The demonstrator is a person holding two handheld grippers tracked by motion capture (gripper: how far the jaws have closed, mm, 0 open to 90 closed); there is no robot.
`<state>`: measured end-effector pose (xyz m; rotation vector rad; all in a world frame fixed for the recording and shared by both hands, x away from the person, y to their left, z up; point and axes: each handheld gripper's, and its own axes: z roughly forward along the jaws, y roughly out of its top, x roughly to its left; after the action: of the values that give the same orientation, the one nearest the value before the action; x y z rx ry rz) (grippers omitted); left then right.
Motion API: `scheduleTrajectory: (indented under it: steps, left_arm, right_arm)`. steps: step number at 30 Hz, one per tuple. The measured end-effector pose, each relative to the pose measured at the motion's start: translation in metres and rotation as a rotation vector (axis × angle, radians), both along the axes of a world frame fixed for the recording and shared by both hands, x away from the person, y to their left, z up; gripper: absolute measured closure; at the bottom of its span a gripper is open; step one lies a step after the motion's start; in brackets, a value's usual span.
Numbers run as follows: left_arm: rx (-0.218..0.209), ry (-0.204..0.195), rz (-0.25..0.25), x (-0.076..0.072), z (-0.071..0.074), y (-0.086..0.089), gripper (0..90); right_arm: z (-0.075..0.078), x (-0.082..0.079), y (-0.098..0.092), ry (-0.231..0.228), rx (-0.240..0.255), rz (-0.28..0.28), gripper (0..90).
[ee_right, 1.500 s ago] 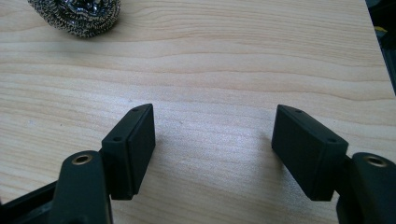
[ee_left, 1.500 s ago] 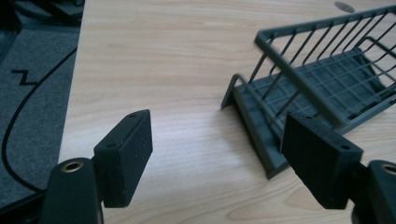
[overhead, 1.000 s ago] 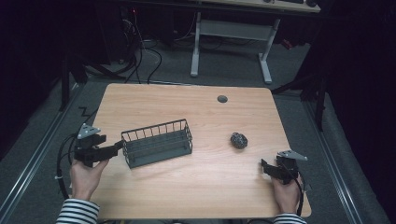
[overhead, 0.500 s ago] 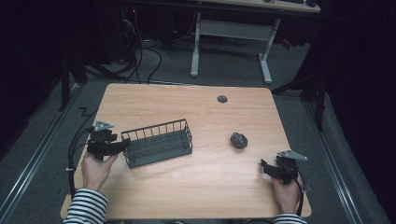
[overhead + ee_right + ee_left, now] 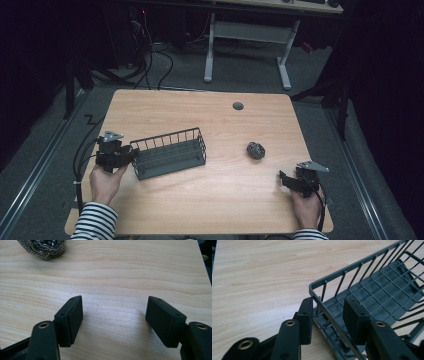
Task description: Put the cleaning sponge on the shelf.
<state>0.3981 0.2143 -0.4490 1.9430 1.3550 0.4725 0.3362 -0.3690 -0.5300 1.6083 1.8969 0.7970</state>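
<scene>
**Left gripper clamps the end wall of a wire basket**

Seen from above, a person's left gripper (image 5: 122, 156), black with two jaws, sits at the near-left end of a dark grey rectangular wire basket (image 5: 170, 155) on a light wooden table (image 5: 210, 200). In the left gripper view (image 5: 329, 312), its jaws have just been closing: one pad is outside the basket's end wall, the other inside, with the rim and thin upright wires pinched between them. The basket stretches away ahead of the jaws.

The right gripper (image 5: 286, 181) rests low over the table's near-right part, jaws spread wide with bare wood between them. A small round steel-wool scourer (image 5: 42, 247) lies ahead and to its left, well apart.
</scene>
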Motion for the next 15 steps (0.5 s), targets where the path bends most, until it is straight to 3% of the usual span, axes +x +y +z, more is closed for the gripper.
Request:
scheduleTrajectory:
  steps: [8,15]
  left_arm:
    - [-0.002,-0.006,-0.013,-0.002,0.0,-0.007,62.1]
    - [-0.01,-0.009,-0.05,-0.004,0.0,-0.023,62.5]
  right_arm:
    - [0.0,0.0,0.0,0.003,-0.001,0.0,30.3]
    - [0.0,0.0,0.0,0.002,-0.001,0.0,30.3]
